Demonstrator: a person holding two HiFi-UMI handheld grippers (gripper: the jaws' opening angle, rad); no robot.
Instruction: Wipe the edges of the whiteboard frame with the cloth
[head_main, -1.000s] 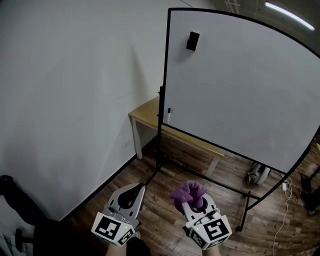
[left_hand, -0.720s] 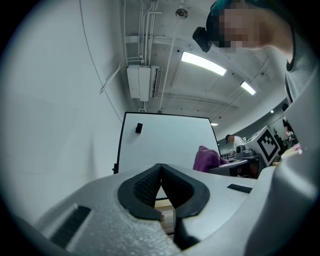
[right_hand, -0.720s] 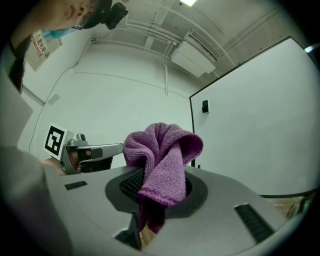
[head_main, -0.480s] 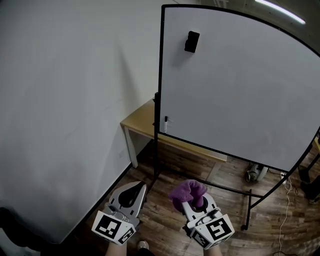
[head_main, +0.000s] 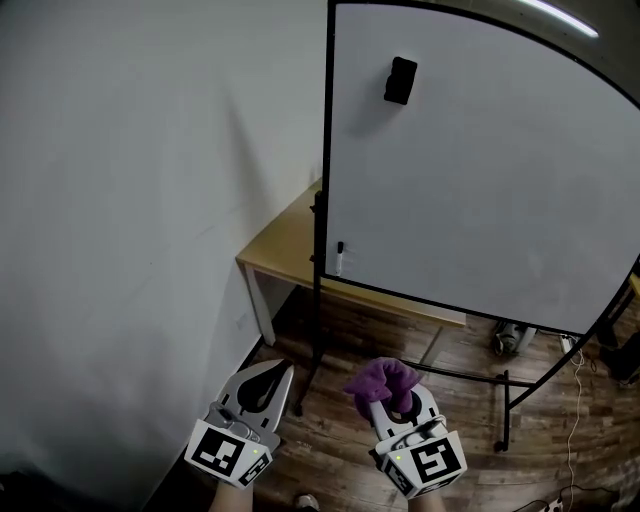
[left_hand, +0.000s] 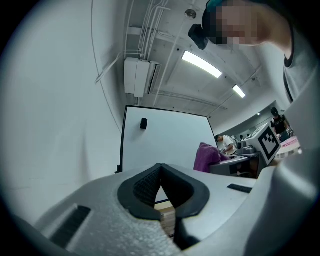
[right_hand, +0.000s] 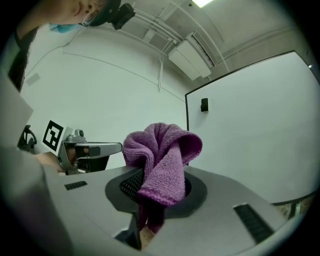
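The whiteboard (head_main: 480, 170) stands ahead on a black wheeled stand; its black left frame edge (head_main: 327, 130) runs straight down. It also shows far off in the left gripper view (left_hand: 165, 137) and the right gripper view (right_hand: 260, 140). My right gripper (head_main: 392, 393) is shut on a bunched purple cloth (head_main: 380, 380), which sticks up out of the jaws (right_hand: 162, 160). My left gripper (head_main: 272, 374) is shut with nothing in it (left_hand: 160, 175). Both are held low, well short of the board.
A black eraser (head_main: 400, 80) sticks high on the board and a marker (head_main: 340, 256) sits at its lower left corner. A light wooden table (head_main: 290, 250) stands behind the board against the white wall. The floor is wood, with cables at the right.
The view has shifted closer to the board's left edge and turned slightly. Both grippers kept their low position and their grip.
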